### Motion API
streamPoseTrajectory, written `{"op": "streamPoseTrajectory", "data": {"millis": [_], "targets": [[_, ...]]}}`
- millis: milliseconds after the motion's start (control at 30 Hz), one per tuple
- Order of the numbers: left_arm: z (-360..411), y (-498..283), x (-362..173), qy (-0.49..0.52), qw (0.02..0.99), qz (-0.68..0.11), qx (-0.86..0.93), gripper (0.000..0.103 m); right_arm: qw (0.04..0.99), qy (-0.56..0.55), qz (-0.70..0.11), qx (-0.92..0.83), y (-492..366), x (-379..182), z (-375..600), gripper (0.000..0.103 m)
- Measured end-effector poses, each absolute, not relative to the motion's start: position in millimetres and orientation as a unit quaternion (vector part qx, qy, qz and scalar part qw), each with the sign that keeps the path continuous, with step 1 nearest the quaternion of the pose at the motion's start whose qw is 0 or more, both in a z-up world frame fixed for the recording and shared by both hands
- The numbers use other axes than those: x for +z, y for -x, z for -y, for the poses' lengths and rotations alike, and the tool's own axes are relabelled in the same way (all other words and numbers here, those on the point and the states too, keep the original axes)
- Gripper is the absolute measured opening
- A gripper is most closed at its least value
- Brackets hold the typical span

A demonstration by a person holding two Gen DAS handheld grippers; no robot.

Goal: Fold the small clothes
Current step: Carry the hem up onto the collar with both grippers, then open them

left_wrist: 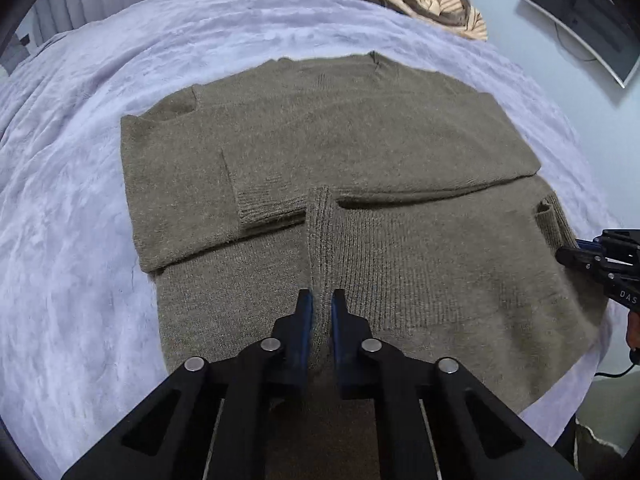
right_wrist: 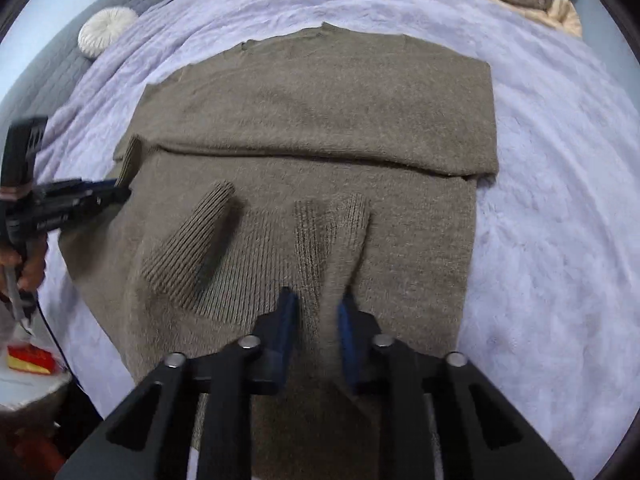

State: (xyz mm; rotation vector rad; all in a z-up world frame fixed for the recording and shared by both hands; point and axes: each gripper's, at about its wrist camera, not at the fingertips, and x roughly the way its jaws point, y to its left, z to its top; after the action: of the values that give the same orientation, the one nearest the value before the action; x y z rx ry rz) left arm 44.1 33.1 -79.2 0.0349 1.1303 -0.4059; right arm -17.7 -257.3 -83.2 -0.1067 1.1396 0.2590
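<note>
Olive knit sweater (left_wrist: 328, 148) lies flat on lavender blanket (left_wrist: 80, 208).

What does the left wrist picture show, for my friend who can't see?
The left gripper pinches a ridge of a brown sweater lying half-folded on a lilac blanket. The right gripper grips the sweater's right edge.

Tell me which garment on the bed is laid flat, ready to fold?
The olive-brown sweater, spread flat on the lilac blanket with sleeves folded in; the striped tan clothes lie bunched at its far edge.
</note>
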Motion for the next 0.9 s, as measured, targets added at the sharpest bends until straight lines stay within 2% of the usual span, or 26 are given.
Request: {"op": "streamPoseTrajectory", "data": {"millis": [233,500,700,900], "targets": [[-66.3,-20.4,-6.0,0.024,0.883,-0.431,-0.184,0.008,0.899,0.072,-0.423,0.084,38.0,-7.2,260.0,0.009],[-89.1,-40.1,38.7,0.050,0.920,-0.356,-0.156,0.008,0.934,0.085,-0.342,0.053,4.6,44.6,254.6,0.009],[-97.0,-92.0,32.1,0.076,0.925,-0.347,-0.132,0.008,0.938,0.096,-0.327,0.054,-57.3,51.4,243.5,0.009],[-92.4,-153.2,-15.7,0.074,0.914,-0.383,-0.109,0.008,0.928,0.098,-0.356,0.056,-127.2,11.9,240.3,0.009]]}}
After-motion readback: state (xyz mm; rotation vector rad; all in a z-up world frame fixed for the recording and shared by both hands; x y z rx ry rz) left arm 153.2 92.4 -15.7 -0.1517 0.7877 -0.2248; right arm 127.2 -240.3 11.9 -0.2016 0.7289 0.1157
